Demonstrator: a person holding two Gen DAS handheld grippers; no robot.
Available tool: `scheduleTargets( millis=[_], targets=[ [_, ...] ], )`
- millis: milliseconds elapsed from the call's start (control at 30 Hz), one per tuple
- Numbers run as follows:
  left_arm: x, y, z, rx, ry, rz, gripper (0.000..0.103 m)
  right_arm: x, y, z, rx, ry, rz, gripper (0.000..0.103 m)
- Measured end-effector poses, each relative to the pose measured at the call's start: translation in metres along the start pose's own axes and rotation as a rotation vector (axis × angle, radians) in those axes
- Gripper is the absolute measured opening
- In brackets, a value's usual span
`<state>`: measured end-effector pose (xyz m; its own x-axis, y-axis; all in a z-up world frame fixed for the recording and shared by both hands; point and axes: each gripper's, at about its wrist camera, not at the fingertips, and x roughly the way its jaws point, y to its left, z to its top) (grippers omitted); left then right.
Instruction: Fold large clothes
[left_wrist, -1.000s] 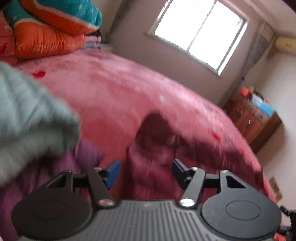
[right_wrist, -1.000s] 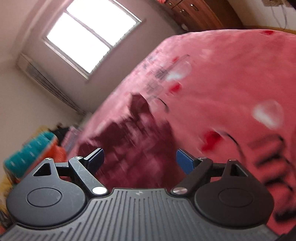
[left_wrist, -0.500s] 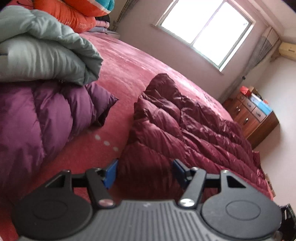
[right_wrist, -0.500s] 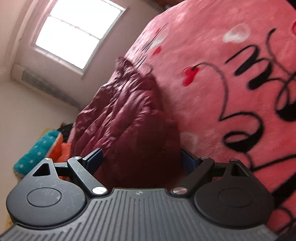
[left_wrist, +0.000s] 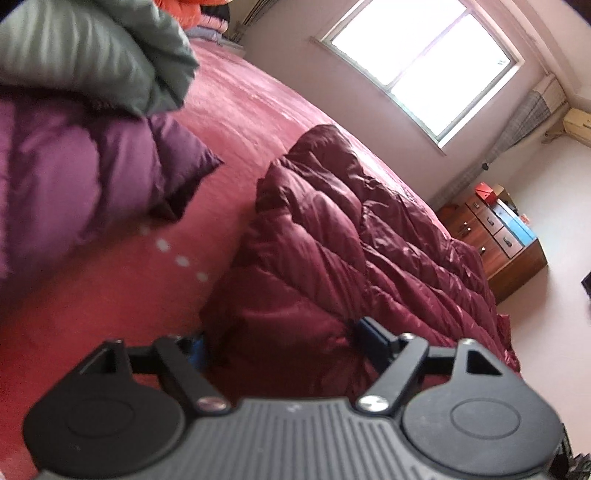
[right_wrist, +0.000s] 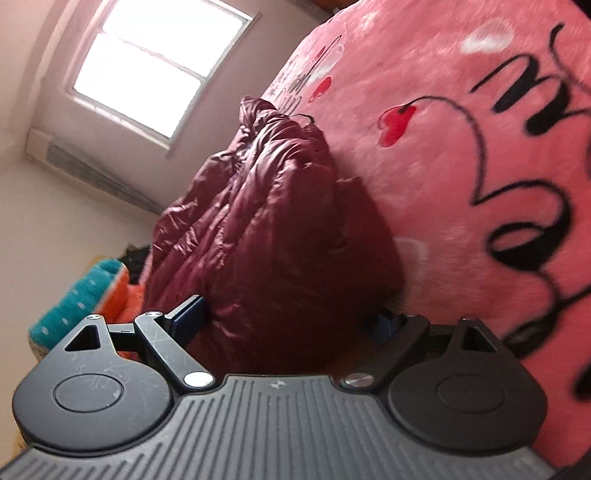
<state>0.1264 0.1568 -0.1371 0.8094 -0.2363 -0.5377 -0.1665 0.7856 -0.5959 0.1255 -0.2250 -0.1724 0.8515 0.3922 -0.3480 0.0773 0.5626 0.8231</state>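
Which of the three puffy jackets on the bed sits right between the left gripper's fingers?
The maroon jacket. Its near end lies between the open left gripper. The purple jacket and grey-green jacket are piled off to the side.

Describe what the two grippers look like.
Both match: a grey ribbed body, two round black discs, black link arms with silver screws, and blue pads on the fingers. The left gripper looks clean; the right gripper has scratched discs. No cables or sleeves show.

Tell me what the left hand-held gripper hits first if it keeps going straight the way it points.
Almost certainly the maroon puffer jacket: its near edge already bulges between the left hand-held gripper's open jaws, on the pink blanket.
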Motion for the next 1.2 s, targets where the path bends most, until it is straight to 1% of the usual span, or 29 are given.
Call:
scheduleTargets(
  millis=[33, 67, 100, 133, 167, 233, 333, 400, 500, 700, 900, 1067, 1167, 1200],
  targets=[
    [0.002, -0.001, 0.000, -0.009, 0.007, -0.007, 0.061, 0.002, 0.002, 0.000, 0.011, -0.011, 0.020, 0.103],
    [0.003, -0.002, 0.000, -0.016, 0.013, -0.013, 0.055, 0.006, 0.002, 0.000, 0.015, -0.021, 0.036, 0.103],
    [0.003, -0.004, 0.000, -0.017, 0.018, -0.016, 0.045, 0.009, 0.003, -0.001, 0.018, -0.032, 0.040, 0.103],
    [0.002, -0.006, -0.001, -0.014, 0.022, -0.016, 0.036, 0.014, 0.005, -0.002, 0.025, -0.042, 0.039, 0.092],
    [0.001, -0.009, -0.002, -0.009, 0.023, -0.015, 0.032, 0.018, 0.006, -0.003, 0.038, -0.047, 0.044, 0.086],
    [-0.004, -0.017, -0.003, 0.003, 0.018, -0.008, 0.023, 0.019, 0.006, -0.005, 0.062, -0.048, 0.045, 0.070],
    [-0.015, -0.023, -0.003, 0.006, 0.010, -0.004, 0.017, 0.006, 0.015, -0.006, 0.032, -0.045, 0.006, 0.063],
    [-0.022, -0.028, -0.003, 0.009, 0.011, -0.002, 0.016, -0.005, 0.024, -0.006, 0.010, -0.058, 0.005, 0.055],
    [-0.039, -0.032, -0.004, 0.028, 0.014, 0.007, 0.015, -0.020, 0.036, -0.010, -0.024, -0.063, -0.021, 0.052],
    [-0.084, -0.030, -0.016, 0.042, 0.042, 0.006, 0.015, -0.048, 0.036, -0.027, -0.033, -0.030, -0.084, 0.052],
    [-0.127, -0.023, -0.045, 0.067, 0.095, 0.021, 0.015, -0.096, 0.033, -0.051, 0.004, -0.008, -0.122, 0.052],
    [-0.153, -0.017, -0.070, 0.098, 0.130, 0.044, 0.015, -0.134, 0.031, -0.075, 0.022, 0.009, -0.186, 0.052],
    [-0.160, -0.017, -0.083, 0.157, 0.136, 0.063, 0.017, -0.148, 0.030, -0.087, 0.006, 0.023, -0.234, 0.052],
    [-0.160, -0.018, -0.085, 0.176, 0.133, 0.070, 0.019, -0.150, 0.030, -0.090, -0.001, 0.029, -0.250, 0.054]
  ],
)
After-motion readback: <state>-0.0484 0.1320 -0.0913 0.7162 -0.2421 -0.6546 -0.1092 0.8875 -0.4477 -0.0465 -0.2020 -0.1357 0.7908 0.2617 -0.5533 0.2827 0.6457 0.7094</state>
